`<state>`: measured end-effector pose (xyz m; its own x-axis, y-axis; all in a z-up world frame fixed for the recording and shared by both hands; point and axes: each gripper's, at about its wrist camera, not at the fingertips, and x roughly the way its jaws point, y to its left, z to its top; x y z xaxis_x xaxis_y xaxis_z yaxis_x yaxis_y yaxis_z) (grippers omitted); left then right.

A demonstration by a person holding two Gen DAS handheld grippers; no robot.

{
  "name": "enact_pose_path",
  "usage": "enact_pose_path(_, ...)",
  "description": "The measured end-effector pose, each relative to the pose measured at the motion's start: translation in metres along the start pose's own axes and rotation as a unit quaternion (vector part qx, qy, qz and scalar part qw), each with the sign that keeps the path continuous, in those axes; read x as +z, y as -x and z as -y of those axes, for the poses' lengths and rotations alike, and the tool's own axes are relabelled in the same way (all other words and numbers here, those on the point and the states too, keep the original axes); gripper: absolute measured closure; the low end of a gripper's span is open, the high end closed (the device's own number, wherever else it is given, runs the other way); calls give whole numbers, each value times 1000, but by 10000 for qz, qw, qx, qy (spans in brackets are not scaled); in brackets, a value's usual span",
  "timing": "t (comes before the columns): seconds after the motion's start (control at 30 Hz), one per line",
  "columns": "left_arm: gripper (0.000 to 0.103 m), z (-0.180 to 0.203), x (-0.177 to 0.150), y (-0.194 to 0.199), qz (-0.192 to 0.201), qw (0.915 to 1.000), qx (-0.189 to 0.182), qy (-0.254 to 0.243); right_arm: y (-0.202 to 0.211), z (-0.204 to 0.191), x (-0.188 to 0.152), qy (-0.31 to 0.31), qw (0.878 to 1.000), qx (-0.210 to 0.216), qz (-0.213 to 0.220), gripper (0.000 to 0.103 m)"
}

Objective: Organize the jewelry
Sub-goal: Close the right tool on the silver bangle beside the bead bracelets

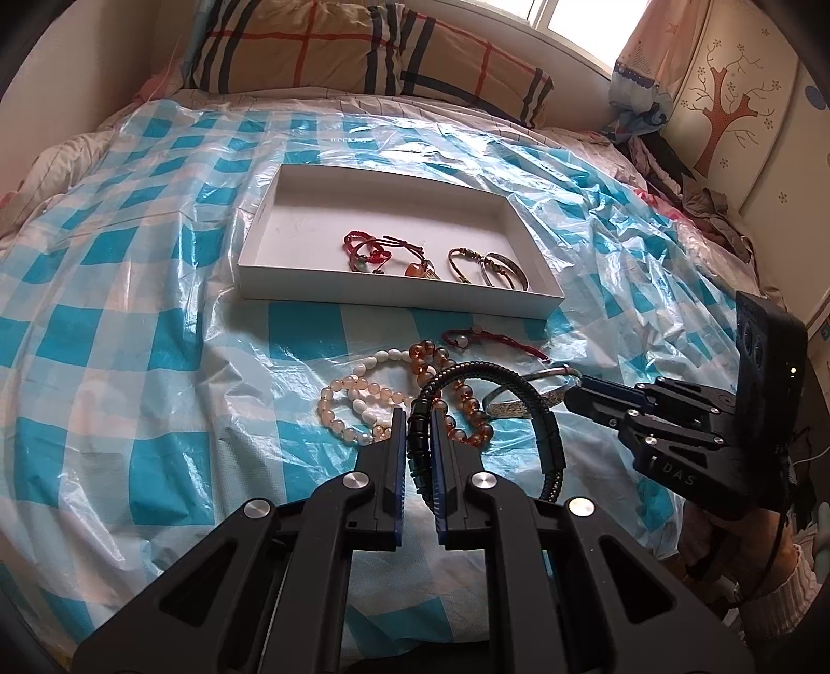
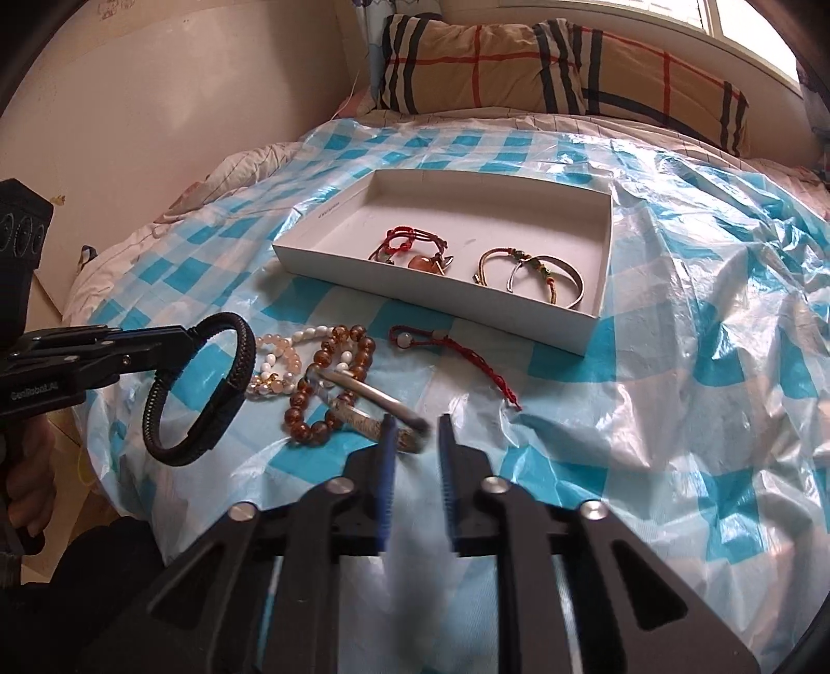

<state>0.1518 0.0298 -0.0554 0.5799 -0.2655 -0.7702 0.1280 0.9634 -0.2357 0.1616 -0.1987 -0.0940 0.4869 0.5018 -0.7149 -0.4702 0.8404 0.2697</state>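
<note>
My left gripper (image 1: 417,420) is shut on a black braided bracelet (image 1: 524,386) and holds it up over the bed; the right wrist view shows that bracelet (image 2: 233,383) hanging from the left gripper (image 2: 189,337). My right gripper (image 2: 415,430) has its jaws closed on the near edge of a silver bangle (image 2: 358,415), which lies on the pile. In the left wrist view the right gripper (image 1: 570,386) pinches that bangle (image 1: 511,409). An amber bead bracelet (image 2: 311,425), pale bead bracelets (image 2: 280,363) and a red cord bracelet (image 2: 467,357) lie loose beside it.
A white shallow box (image 1: 394,303) sits farther back on the blue checked plastic sheet (image 1: 129,363), holding red cord bracelets (image 1: 363,249) and a metal bangle (image 1: 511,269). A plaid pillow (image 1: 321,46) lies at the head. A person's hand (image 1: 726,539) holds the right gripper's handle.
</note>
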Motion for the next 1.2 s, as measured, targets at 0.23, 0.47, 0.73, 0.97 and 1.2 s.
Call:
enact_pose_path(0.23, 95, 3, -1, 3, -3, 10000, 38, -25, 3, -10, -9, 364, 9989, -232, -188, 45)
enact_pose_path(0.47, 95, 0, -4, -4, -63, 10000, 28, -14, -35, 1, 11, 377, 9982, -280, -384, 39)
enact_pose_path(0.73, 95, -3, -3, -13, -118, 9999, -9, 17, -83, 4, 29, 471, 9948, -584, -684, 31)
enact_pose_path(0.97, 95, 0, -3, -12, -102, 9999, -35, 3, -77, 2, 29, 588, 9944, -592, -651, 35)
enact_pose_path(1.2, 94, 2, -3, -6, -61, 10000, -37, -31, -25, 6, 8, 89, 9993, -262, -240, 35)
